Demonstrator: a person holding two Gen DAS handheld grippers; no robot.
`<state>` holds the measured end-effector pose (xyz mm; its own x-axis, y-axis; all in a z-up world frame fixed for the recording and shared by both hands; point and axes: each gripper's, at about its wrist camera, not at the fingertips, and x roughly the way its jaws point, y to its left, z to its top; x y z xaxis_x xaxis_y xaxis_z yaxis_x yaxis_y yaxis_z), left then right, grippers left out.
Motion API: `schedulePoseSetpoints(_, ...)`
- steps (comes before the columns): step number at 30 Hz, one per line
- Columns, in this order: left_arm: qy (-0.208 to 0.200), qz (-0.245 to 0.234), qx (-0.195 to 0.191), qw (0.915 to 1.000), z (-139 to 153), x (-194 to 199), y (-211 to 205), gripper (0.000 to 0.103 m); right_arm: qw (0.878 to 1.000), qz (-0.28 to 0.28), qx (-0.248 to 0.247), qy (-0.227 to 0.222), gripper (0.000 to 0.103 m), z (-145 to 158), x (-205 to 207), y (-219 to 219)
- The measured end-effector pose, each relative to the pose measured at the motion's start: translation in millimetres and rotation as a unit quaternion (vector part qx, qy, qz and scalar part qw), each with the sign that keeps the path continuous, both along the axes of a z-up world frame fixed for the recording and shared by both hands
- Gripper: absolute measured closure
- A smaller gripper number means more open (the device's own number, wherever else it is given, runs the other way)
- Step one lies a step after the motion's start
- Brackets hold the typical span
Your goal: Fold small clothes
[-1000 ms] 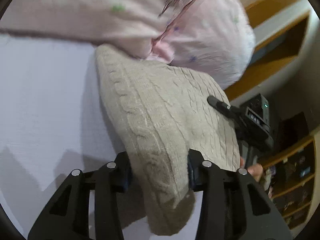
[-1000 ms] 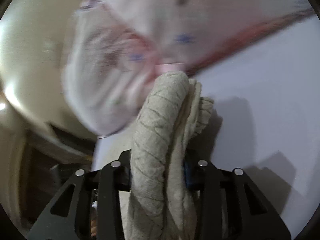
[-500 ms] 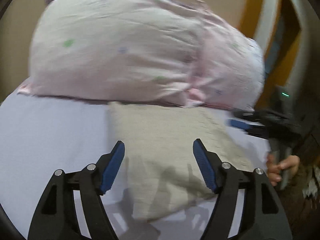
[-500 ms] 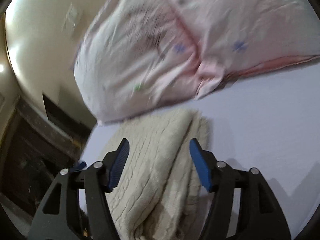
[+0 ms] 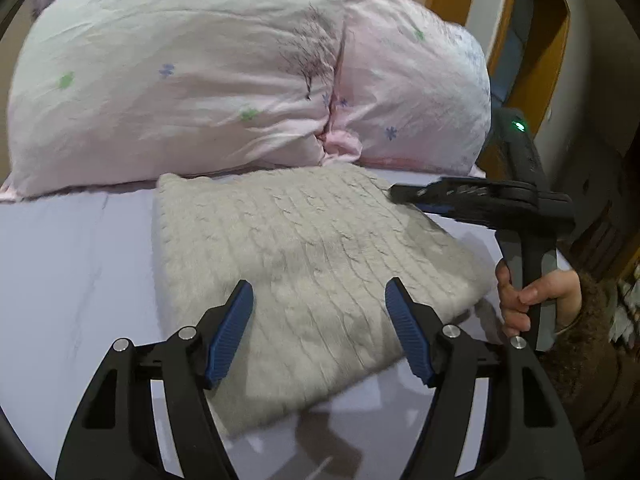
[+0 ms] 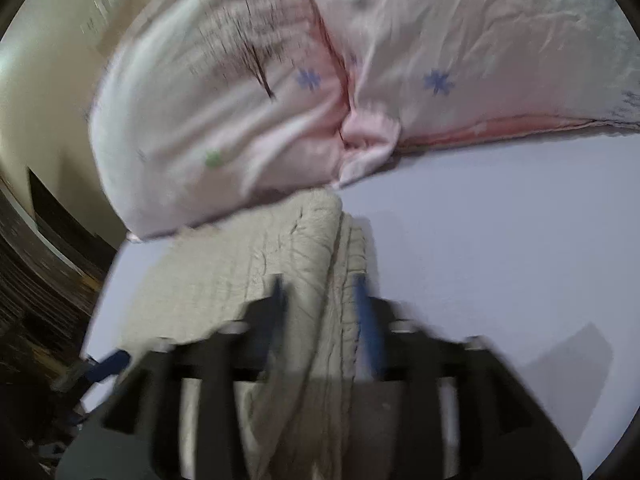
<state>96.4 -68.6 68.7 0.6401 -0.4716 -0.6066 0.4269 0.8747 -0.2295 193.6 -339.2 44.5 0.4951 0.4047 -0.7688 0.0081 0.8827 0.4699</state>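
Note:
A folded cream cable-knit sweater [image 5: 304, 264] lies flat on the pale lilac bed sheet [image 5: 72, 264], just in front of a pink pillow. My left gripper [image 5: 320, 316] is open and empty, its blue pads above the sweater's near part. My right gripper [image 5: 404, 196] shows from the side in the left wrist view, by the sweater's far right corner. In the blurred right wrist view its jaws [image 6: 320, 304] stand narrowly apart around the sweater's folded edge [image 6: 316, 248]; whether they grip it is unclear.
A large pink flowered pillow [image 5: 224, 76] lies behind the sweater and also fills the top of the right wrist view [image 6: 320, 80]. Orange wooden shelving [image 5: 532, 40] stands at the right, beyond the bed's edge. The sheet [image 6: 500, 248] stretches to the sweater's side.
Both grippers have let go of the sweater, which now lies flat. My left gripper has opened wide and drawn back. My right gripper's jaws have narrowed again around the folded edge.

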Motion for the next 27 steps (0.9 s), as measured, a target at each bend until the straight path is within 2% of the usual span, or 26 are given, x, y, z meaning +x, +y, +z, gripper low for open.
schedulePoseSetpoints(1,-0.005,0.014,0.000,0.9999,2.6,-10.2,9.1,0.031,1.000,-0.004,-0.003,-0.017,0.019,11.1,-11.1,-4.6)
schedulePoseSetpoints(2,-0.008,0.025,0.002,0.9996,3.4,-16.3,14.4,0.025,0.999,-0.008,-0.009,-0.031,0.002,18.2,-20.2,-8.4)
schedulePoseSetpoints(3,-0.011,0.042,0.008,0.9990,3.6,-24.3,20.7,0.015,0.999,-0.012,-0.014,-0.044,0.002,26.8,-31.8,-12.6)
schedulePoseSetpoints(5,-0.011,0.086,0.034,0.9957,0.3,-36.9,28.2,0.008,0.998,-0.008,-0.017,-0.064,0.002,39.9,-56.4,-16.3)
schedulePoseSetpoints(8,-0.001,0.126,0.075,0.9893,-8.3,-47.0,29.3,0.001,0.999,-0.004,-0.037,-0.038,0.002,42.4,-87.7,-9.1)
schedulePoseSetpoints(11,0.011,0.132,0.107,0.9855,-19.5,-47.5,23.2,0.001,0.998,0.022,-0.050,0.009,0.002,26.6,-112.8,10.8)
schedulePoseSetpoints(13,0.020,0.132,0.122,0.9836,-26.1,-45.1,19.8,0.001,0.997,0.042,-0.059,0.022,0.002,17.9,-120.1,27.8)
schedulePoseSetpoints(16,0.042,0.123,0.134,0.9824,-37.4,-40.6,14.6,0.001,0.993,0.040,-0.102,0.039,0.002,6.5,-127.0,54.4)
schedulePoseSetpoints(20,0.069,0.125,0.169,0.9752,-50.4,-34.4,7.0,0.001,0.988,0.037,-0.143,0.053,0.002,-2.6,-125.3,73.0)
schedulePoseSetpoints(23,0.088,0.125,0.157,0.9758,-54.0,-29.7,12.0,0.001,0.981,0.037,-0.184,0.054,0.002,-6.8,-127.2,80.5)
schedulePoseSetpoints(27,0.088,0.125,0.158,0.9755,-54.4,-29.4,13.2,0.001,0.969,0.050,-0.237,0.053,0.002,-9.9,-134.8,94.1)
